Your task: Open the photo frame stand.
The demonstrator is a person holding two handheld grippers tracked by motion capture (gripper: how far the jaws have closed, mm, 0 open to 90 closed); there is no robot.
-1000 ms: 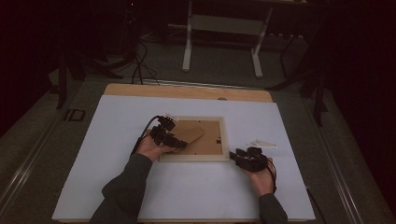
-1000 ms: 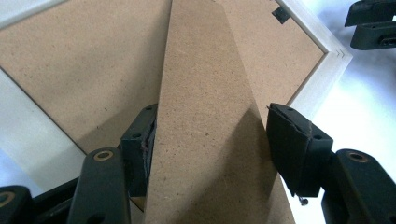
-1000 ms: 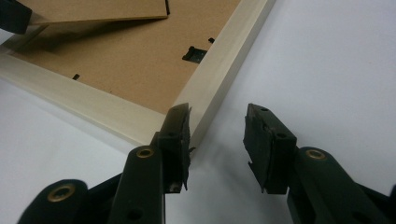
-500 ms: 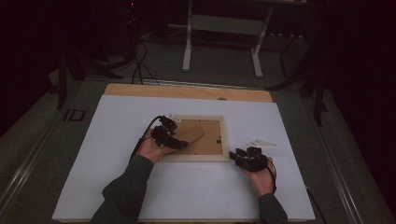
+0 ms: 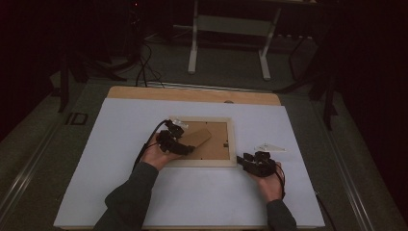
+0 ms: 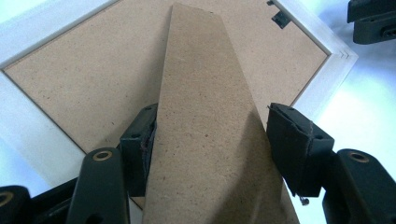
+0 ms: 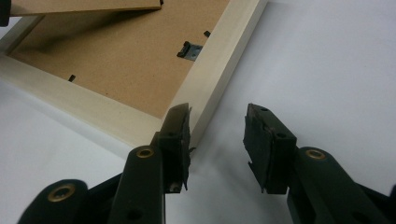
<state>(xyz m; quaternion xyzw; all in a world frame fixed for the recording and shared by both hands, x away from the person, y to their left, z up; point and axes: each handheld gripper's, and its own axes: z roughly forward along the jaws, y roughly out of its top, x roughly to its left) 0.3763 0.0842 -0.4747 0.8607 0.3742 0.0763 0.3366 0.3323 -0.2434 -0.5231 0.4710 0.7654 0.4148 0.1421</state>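
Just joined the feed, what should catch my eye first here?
A pale wooden picture frame lies face down mid-table, brown backing up. The left gripper straddles its fold-out stand, one jaw touching an edge. The right gripper sits open at the frame's near right corner.

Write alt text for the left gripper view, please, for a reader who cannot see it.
The left gripper has its two black jaws on either side of a long brown stand flap, one jaw touching its edge, the other apart. Below lies the picture frame, back side up, on the white table.
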